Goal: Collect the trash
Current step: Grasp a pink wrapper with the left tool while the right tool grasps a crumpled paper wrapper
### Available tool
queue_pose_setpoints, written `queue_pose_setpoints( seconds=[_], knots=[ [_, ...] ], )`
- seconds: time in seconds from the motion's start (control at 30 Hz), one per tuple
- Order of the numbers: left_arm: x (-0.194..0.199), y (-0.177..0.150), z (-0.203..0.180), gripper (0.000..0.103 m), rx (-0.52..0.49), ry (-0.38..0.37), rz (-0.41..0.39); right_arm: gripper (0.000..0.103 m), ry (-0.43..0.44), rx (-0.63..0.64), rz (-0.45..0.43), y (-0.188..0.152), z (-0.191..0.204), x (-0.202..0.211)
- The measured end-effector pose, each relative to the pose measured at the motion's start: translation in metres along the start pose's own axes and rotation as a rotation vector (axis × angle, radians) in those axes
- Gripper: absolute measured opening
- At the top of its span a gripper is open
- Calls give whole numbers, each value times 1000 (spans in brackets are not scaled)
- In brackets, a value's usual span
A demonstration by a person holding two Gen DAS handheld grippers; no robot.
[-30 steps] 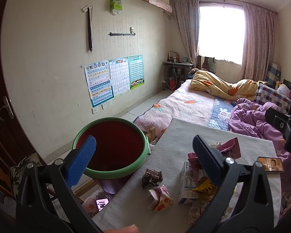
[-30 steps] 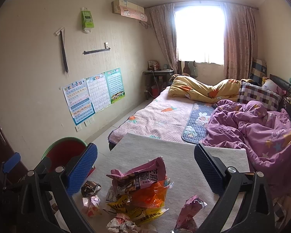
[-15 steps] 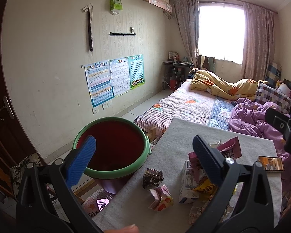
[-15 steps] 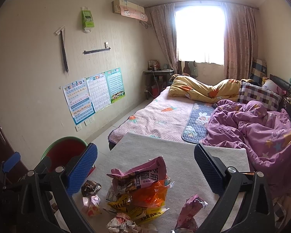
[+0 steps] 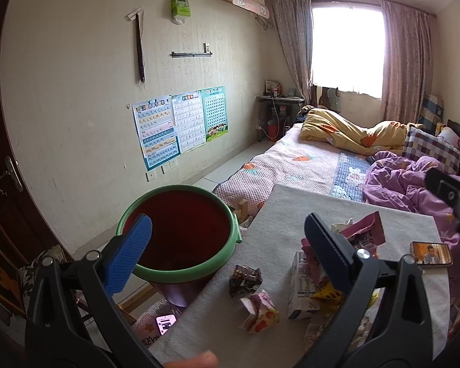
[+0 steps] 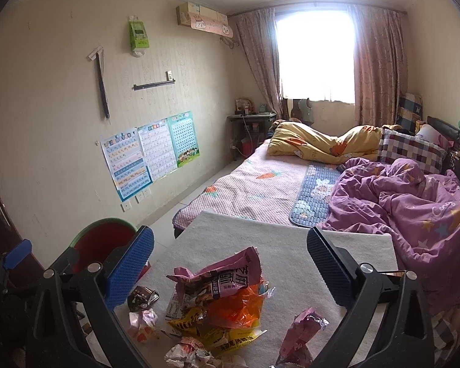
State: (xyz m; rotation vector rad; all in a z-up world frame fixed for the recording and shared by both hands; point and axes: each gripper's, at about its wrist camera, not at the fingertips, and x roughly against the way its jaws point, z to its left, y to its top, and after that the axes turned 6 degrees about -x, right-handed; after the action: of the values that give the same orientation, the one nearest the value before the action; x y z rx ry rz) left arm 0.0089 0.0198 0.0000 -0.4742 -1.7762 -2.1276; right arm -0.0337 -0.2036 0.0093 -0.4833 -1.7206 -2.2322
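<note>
The trash lay in a loose pile on a pale, fuzzy mat (image 5: 291,214) at the foot of the bed. On top sat a big pink snack bag (image 6: 227,276) with bold Chinese letters across a dark band (too crumpled to read well). Under it was a shiny orange wrapper (image 6: 239,309) and a yellow bag (image 6: 230,335) with Chinese words and small English print that was too tiny to make out. A small white carton (image 5: 302,291) stood upright in the pile, with fine print on its side. Three little crumpled pieces lay apart from the pile: a dark brown wrapper (image 5: 244,279), a pink and orange paper ball (image 5: 259,311), and a small pink packet (image 6: 300,334) with "Po" on it.

A round bucket (image 5: 230,224), red inside with a green rim, stood just beside the mat's left edge. Two phones were lit: one (image 5: 431,253) on the mat, one (image 5: 165,326) lower down by the bucket. Three bright charts (image 5: 181,122) hung on the wall.

The left gripper (image 5: 227,254) was spread wide with nothing in it, one blue bumpy pad over the bucket, the other over the pile. The right gripper (image 6: 230,263) was wide too and empty, above the big pink bag.
</note>
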Motion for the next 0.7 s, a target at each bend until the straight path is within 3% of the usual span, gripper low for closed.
queue_pose_setpoints(
  seconds=[0.13,0.27,0.47,0.53,0.63,0.7],
  knots=[
    [-12,-20,6,98,-55,1,26,96,1,25,75,-17,-21,-5],
    [-37,-48,3,93,-58,-102,153,96,5,47,194,-43,-36,-12],
    [-82,-93,-19,69,-103,-196,326,92,189,14,405,-84,-26,-31],
    [-96,-103,-19,67,-74,-243,386,87,232,8,465,-98,-17,-40],
    [-109,-114,-25,59,-84,-262,421,77,279,-25,543,-114,-11,-58],
    [-115,-116,-24,57,-57,-321,441,71,318,-43,606,-125,-7,-70]
  ],
)
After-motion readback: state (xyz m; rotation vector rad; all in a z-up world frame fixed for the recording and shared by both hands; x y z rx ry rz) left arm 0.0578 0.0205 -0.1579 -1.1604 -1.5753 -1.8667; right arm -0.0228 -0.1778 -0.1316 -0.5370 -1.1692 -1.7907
